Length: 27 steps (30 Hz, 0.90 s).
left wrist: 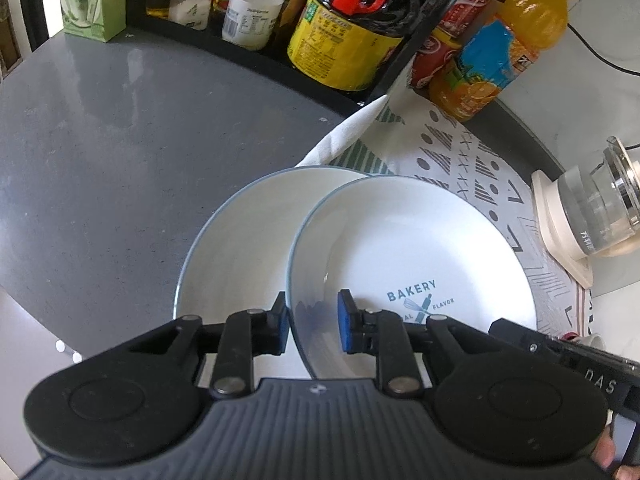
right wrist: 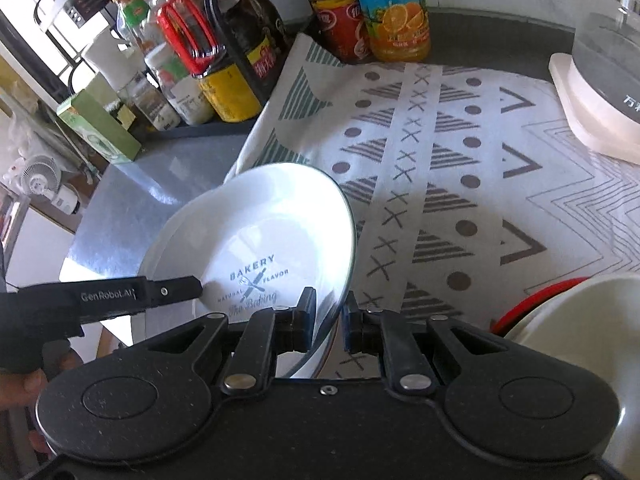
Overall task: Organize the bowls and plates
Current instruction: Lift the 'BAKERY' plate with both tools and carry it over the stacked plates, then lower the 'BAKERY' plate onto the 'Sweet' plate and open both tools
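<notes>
A white plate printed BAKERY [left wrist: 404,240] hangs tilted over a second white plate [left wrist: 244,236] that lies on the grey counter. My left gripper [left wrist: 314,320] straddles the printed plate's near left rim. One finger is outside and the blue pad [left wrist: 345,322] inside, with a gap between pad and plate. My right gripper [right wrist: 328,310] is shut on the right rim of the same plate [right wrist: 272,232], and the left gripper's finger [right wrist: 176,289] reaches in from the left. In the left wrist view the right gripper's body [left wrist: 532,340] shows at the plate's right edge.
A patterned cloth [right wrist: 440,184] covers the counter on the right. Bottles, jars and cans [left wrist: 340,40] line the back, with an orange juice bottle [left wrist: 500,52]. A glass kettle on a cream base [left wrist: 592,224] stands far right. A white bowl [right wrist: 580,344] sits near right.
</notes>
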Available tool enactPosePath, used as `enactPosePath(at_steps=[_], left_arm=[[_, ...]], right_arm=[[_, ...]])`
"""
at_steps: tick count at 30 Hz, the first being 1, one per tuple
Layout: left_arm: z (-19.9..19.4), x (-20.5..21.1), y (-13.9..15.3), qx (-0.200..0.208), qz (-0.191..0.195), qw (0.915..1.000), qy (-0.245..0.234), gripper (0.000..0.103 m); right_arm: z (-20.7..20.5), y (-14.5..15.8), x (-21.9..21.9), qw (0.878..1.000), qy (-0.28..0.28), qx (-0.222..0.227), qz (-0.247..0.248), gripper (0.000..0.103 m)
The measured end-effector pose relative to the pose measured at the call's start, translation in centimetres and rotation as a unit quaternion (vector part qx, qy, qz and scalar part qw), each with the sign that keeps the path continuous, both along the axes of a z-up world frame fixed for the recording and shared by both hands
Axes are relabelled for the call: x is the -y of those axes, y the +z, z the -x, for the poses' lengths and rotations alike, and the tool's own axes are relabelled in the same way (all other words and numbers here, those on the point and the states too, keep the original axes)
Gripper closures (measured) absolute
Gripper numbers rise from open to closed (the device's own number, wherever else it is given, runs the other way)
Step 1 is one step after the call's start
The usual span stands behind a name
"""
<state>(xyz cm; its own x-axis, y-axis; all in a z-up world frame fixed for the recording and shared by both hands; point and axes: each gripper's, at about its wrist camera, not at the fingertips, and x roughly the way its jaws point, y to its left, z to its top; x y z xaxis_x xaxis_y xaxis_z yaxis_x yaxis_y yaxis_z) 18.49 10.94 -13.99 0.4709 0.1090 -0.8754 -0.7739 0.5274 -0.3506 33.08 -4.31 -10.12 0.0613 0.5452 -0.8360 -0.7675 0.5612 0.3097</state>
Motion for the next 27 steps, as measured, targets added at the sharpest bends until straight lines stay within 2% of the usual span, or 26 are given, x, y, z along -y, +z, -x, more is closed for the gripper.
enactPosePath(at_steps=[7, 11, 20, 27], left_arm=[[0.4, -0.5, -0.7, -0.008, 0.009, 0.9999, 0.006, 0.081], [0.5, -0.5, -1.4, -0.03, 0.009, 0.9995, 0.003, 0.082], [0.4, -0.5, -1.4, -0.042, -0.012, 0.999, -0.008, 0.082], [0.2, -1.1, 0.4, -0.041, -0.051, 0.9977, -0.016, 0.081]], right_arm=[[0.6, -0.8, -0.6, 1.0, 0.001, -0.001, 0.018, 0.09], [0.8, -1.1, -1.0, 1.0, 0.001, 0.007, 0.024, 0.09], [0.9, -1.6, -1.4, 0.999, -0.004, 0.003, 0.032, 0.089], [0.9, -1.7, -1.7, 0.999, -0.007, 0.004, 0.037, 0.088]])
